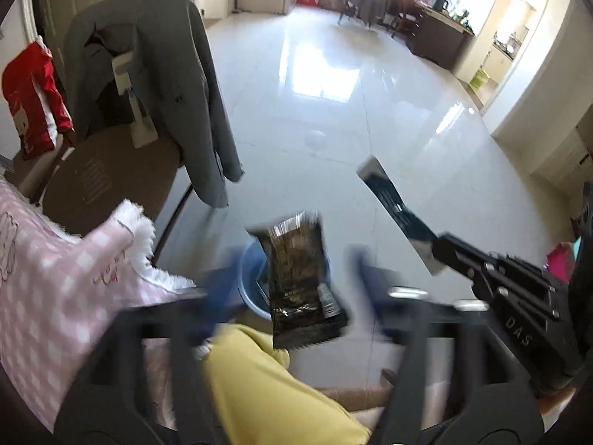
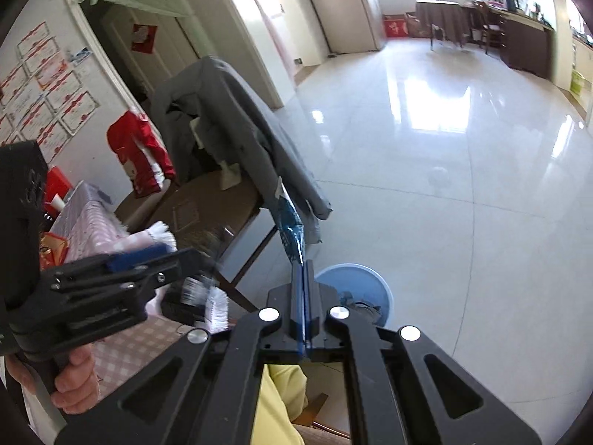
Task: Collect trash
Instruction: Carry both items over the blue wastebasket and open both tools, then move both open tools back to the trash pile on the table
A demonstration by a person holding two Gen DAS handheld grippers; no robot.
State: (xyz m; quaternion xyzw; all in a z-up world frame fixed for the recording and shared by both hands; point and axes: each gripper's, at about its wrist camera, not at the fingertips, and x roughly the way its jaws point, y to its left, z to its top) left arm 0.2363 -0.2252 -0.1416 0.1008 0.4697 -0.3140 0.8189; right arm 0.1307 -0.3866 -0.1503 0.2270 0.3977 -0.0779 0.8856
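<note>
Above blue bin (image 1: 252, 289), left claw (image 1: 292, 289) spread, dark snack wrapper (image 1: 302, 282) released, dropping binward; right claw (image 2: 304, 278) clamps blue wrapper (image 2: 291, 228), awaiting turn.

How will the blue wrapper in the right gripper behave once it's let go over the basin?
Likely light and thin: the blue wrapper shows edge-on between the shut pads of the right gripper. Stiffish: it stands unsupported in the left view. It may flutter and miss the blue basin.

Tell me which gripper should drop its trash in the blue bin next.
Right. The right gripper is shut on a blue wrapper just beside the bin. The left gripper is open, its dark packet loose between its fingers, above the bin.
</note>
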